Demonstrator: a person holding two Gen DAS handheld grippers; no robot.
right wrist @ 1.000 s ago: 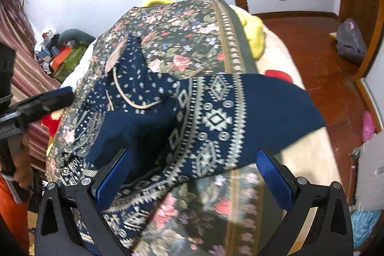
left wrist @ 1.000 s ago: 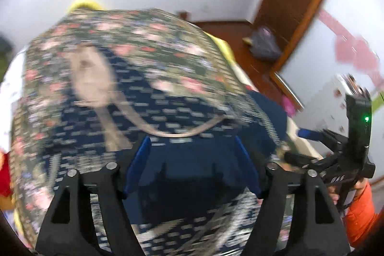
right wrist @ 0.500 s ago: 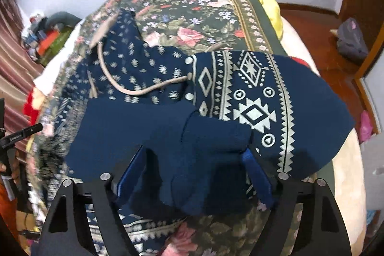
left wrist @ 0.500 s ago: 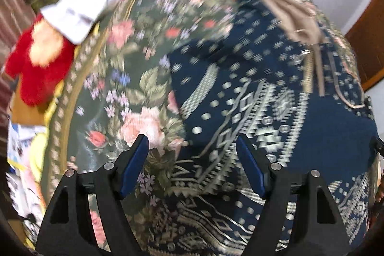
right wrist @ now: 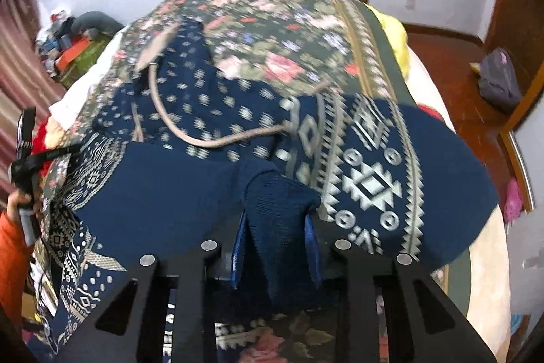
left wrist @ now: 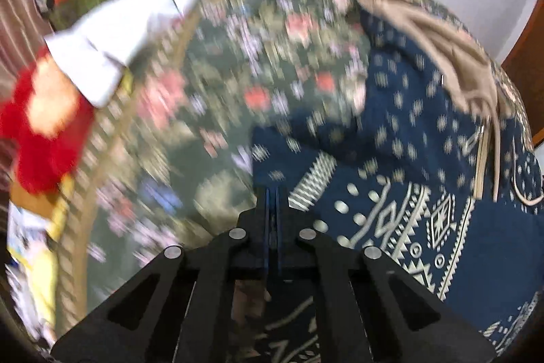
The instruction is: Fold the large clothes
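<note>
A large navy-blue knitted garment with cream geometric bands and small cream dots (right wrist: 367, 165) lies spread across a bed covered by a dark green floral bedspread (right wrist: 282, 33). In my right wrist view the garment fills the middle of the frame. Its dotted upper part reaches toward the upper left, where a beige lining shows, and a thin beige drawstring (right wrist: 204, 138) loops across it. A wide patterned band with diamonds and zigzags runs down the right of centre, and plain navy fabric rounds off at the right edge.

My right tongs (right wrist: 276, 249), at the bottom centre, are closing. A bunched fold of the plain navy knit sits between the blue pads, which press against it.

In my left wrist view, which is blurred, the same garment fills the right half of the frame, with its beige lining at the upper right. My left tongs (left wrist: 272, 210) are fully closed at the garment's left edge; I cannot tell whether any cloth is caught between them.

A red plush toy (left wrist: 40, 128) and a white cloth (left wrist: 129, 33) lie at the left of that frame.
</note>
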